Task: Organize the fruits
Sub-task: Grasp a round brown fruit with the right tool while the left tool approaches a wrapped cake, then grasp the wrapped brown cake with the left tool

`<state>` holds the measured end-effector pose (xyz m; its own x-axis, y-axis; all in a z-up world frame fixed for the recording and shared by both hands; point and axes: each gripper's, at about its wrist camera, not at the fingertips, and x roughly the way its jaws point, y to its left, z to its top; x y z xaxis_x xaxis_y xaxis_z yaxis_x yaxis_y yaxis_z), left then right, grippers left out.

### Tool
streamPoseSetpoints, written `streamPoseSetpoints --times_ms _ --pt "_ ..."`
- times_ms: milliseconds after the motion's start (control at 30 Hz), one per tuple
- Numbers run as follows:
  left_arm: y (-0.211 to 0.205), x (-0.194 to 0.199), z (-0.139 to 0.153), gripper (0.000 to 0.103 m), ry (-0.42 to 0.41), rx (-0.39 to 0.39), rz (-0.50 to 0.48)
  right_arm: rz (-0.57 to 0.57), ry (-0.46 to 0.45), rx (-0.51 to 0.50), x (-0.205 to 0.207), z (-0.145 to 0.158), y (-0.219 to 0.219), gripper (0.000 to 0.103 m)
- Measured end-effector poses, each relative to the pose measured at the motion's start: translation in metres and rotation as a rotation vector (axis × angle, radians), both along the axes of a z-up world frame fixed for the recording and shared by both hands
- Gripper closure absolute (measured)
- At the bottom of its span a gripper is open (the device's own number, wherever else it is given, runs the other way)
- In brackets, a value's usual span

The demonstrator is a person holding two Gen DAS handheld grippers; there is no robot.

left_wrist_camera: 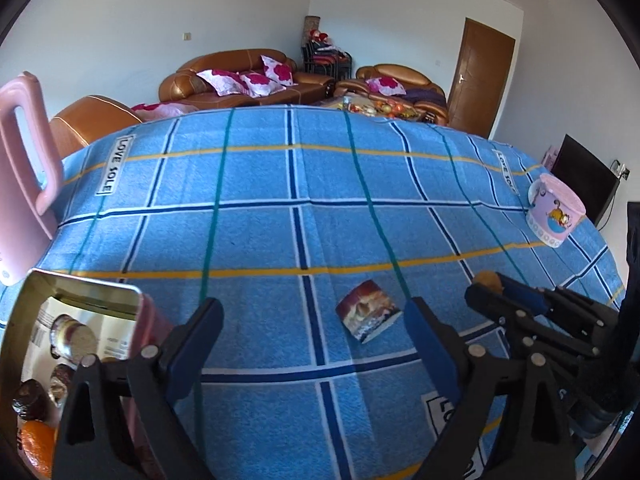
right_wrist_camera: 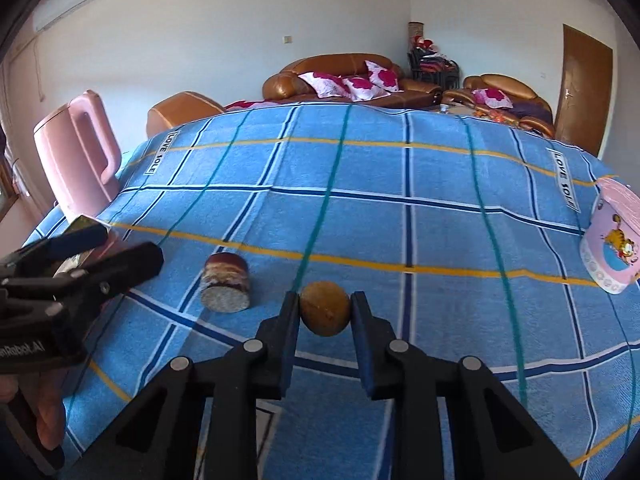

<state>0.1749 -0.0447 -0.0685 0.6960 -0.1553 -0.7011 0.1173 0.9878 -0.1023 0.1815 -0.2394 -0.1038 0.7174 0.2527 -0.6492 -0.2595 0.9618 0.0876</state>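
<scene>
My right gripper point(right_wrist_camera: 325, 305) is shut on a round brown fruit point(right_wrist_camera: 324, 314), held just above the blue checked cloth point(right_wrist_camera: 400, 224). In the left wrist view that gripper point(left_wrist_camera: 494, 282) comes in from the right with the fruit point(left_wrist_camera: 488, 278) at its tips. My left gripper point(left_wrist_camera: 314, 308) is open, its fingers wide apart. Just beyond them a small cylinder printed like layered cake point(left_wrist_camera: 368, 316) lies on its side, untouched. A metal tin point(left_wrist_camera: 86, 286) at the lower left holds an orange point(left_wrist_camera: 36, 444) and dark round pieces.
A pink kettle point(right_wrist_camera: 76, 148) stands at the table's left edge. On the right edge is a pink cartoon cup point(right_wrist_camera: 612, 252). A hand grips the left tool point(right_wrist_camera: 44, 412). Brown sofas and a door lie beyond the table.
</scene>
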Motion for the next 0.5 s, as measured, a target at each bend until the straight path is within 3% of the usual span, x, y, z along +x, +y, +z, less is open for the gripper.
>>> streamPoseSetpoints --times_ms 67,400,500 --pt "-0.008 0.005 -0.007 0.019 0.025 -0.006 -0.022 -0.014 -0.004 0.024 0.0 0.001 -0.009 0.076" --pt "-0.028 0.023 -0.023 0.027 0.083 0.002 -0.075 -0.019 -0.02 0.067 -0.003 0.003 -0.016 0.076" --pt "-0.026 0.027 -0.027 0.037 0.105 -0.019 -0.079 -0.022 -0.019 0.075 -0.002 0.003 -0.017 0.076"
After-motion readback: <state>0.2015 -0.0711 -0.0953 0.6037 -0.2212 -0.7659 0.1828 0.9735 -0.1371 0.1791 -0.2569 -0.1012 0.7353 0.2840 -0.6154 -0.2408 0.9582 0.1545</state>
